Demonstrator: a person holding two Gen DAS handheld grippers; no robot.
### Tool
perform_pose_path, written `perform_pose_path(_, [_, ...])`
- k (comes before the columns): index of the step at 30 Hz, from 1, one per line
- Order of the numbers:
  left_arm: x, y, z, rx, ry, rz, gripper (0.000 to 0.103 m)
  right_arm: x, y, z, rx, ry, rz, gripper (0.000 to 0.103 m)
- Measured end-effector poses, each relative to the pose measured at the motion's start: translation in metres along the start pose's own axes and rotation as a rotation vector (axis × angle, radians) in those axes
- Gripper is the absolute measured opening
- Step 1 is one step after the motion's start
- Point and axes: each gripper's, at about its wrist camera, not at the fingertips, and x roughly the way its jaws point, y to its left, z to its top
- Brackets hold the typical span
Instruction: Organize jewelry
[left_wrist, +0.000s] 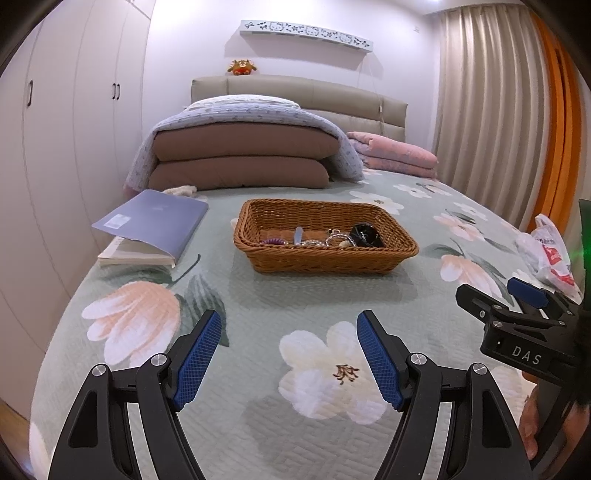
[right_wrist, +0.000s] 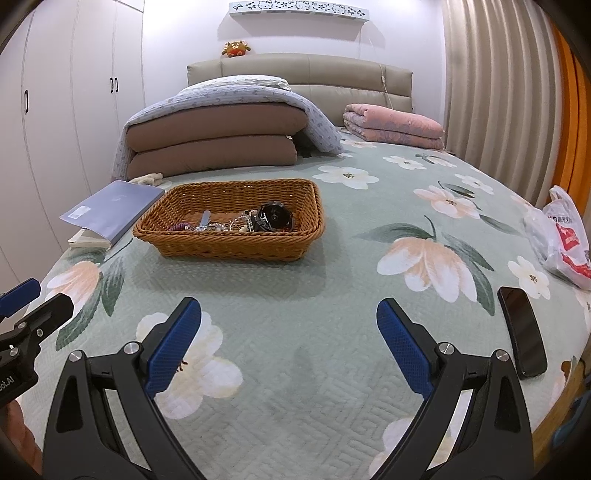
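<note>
Left to right across the bed with its green flower-printed quilt (left_wrist: 295, 295): a lavender-covered book (left_wrist: 155, 225) lies at the left, well apart from the work. At centre stands the rectangular brown woven wicker basket (left_wrist: 325, 254), upright on the quilt. The jewelry lies heaped along its floor: a purple coiled band (right_wrist: 180, 226), a pale blue-grey stick-shaped piece (left_wrist: 298, 235), a tangle of silvery chains and beads (left_wrist: 334, 240), and a black round-faced watch-like object (right_wrist: 273, 218) at the right end. Individual pieces in the tangle cannot be separated at this distance.

Handling judgement: the chains appear light, limp and slippery, likely to snag on each other and on the weave; pinch a single strand at a free loop, not the heap. The black item looks stiff and heavier; take it across its body. The coiled band is probably springy.

The left tongs (left_wrist: 288, 354) stand wide apart, empty, hovering over the quilt short of the basket. The right tongs (right_wrist: 290, 343) are likewise spread and hold nothing. A black phone (right_wrist: 522, 330) and a white plastic bag (right_wrist: 561, 236) lie at the right.
</note>
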Motion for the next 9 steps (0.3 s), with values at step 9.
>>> perform_pose_path(9, [-0.0011,-0.0024,-0.002,0.007,-0.031,0.034,0.077,0.002,-0.005,0.0004,0.01,0.003,-0.001,0.097])
